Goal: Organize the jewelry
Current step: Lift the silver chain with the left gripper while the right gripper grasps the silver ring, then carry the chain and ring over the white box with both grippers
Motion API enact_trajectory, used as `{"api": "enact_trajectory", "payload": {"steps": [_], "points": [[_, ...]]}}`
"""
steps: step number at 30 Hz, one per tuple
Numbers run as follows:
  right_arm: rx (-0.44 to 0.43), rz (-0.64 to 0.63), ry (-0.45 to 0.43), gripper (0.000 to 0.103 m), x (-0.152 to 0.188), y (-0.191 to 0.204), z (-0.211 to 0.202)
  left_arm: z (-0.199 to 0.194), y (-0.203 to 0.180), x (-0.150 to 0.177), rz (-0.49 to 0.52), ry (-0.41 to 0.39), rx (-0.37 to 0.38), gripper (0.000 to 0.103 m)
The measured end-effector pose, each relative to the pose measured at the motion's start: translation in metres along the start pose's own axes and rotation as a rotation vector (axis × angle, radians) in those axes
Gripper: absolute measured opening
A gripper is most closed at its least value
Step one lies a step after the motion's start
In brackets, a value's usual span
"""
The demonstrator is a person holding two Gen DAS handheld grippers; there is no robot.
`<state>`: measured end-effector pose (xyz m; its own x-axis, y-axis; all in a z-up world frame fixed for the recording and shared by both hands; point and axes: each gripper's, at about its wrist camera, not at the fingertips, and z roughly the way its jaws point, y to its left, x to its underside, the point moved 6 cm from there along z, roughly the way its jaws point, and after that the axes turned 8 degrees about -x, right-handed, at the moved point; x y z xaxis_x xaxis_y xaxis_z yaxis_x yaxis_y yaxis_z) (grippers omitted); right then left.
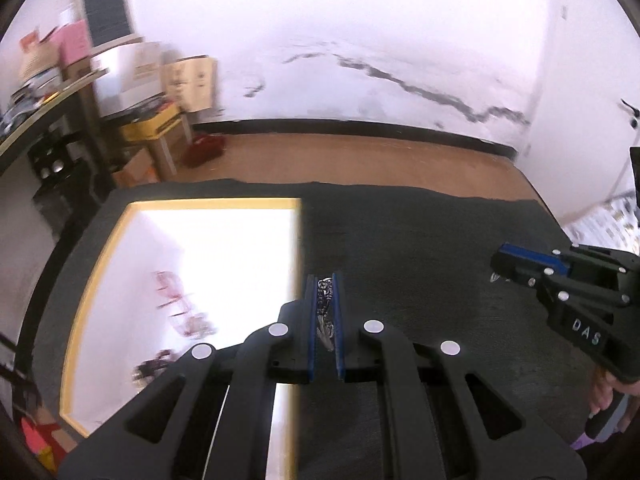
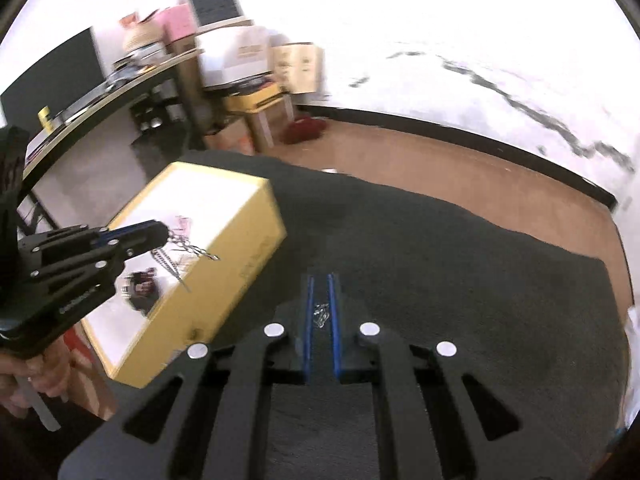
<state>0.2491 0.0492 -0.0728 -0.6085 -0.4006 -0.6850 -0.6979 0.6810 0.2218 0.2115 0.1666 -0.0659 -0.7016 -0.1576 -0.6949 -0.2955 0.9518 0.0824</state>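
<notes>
My left gripper (image 1: 324,280) is shut on a silver chain (image 1: 325,308) and holds it just right of the yellow jewelry box (image 1: 96,248). In the right wrist view the left gripper (image 2: 158,236) hangs the chain (image 2: 188,250) over the box's (image 2: 244,252) white inside, where dark and pink jewelry pieces (image 2: 140,284) lie. My right gripper (image 2: 320,280) is shut on a small silver piece (image 2: 321,312) above the dark mat (image 2: 460,280). The right gripper also shows in the left wrist view (image 1: 500,260) at the right.
The dark mat (image 1: 400,232) covers a brown table (image 1: 360,160). Beyond the table's left end stand cardboard boxes (image 1: 188,80), a yellow crate (image 1: 154,124) and a shelf with clutter (image 2: 120,84). A white wall (image 1: 360,40) lies behind.
</notes>
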Motion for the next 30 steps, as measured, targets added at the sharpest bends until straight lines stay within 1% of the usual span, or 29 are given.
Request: {"api": "enact_trajectory", "payload": {"steps": [4,9,15,20,24,30], "points": [[-0.047,-0.065,0.024,0.008,-0.011,0.053,0.026,-0.005,0.051,0.006,-0.051,-0.005,-0.048,0.007],[-0.104,-0.131,0.050,0.008,-0.021,0.117,0.057,-0.001,0.100,0.017,-0.101,0.010,-0.095,0.007],[-0.151,-0.187,0.062,0.008,-0.023,0.168,0.079,0.010,0.148,0.035,-0.136,0.042,-0.159,0.007],[-0.167,-0.197,0.062,0.008,-0.023,0.182,0.084,0.025,0.172,0.048,-0.151,0.084,-0.180,0.007],[-0.173,-0.198,0.064,0.008,-0.023,0.187,0.089,0.033,0.177,0.054,-0.144,0.101,-0.191,0.007],[-0.171,-0.191,0.058,0.008,-0.023,0.184,0.089,0.060,0.176,0.067,-0.132,0.160,-0.201,0.007]]}}
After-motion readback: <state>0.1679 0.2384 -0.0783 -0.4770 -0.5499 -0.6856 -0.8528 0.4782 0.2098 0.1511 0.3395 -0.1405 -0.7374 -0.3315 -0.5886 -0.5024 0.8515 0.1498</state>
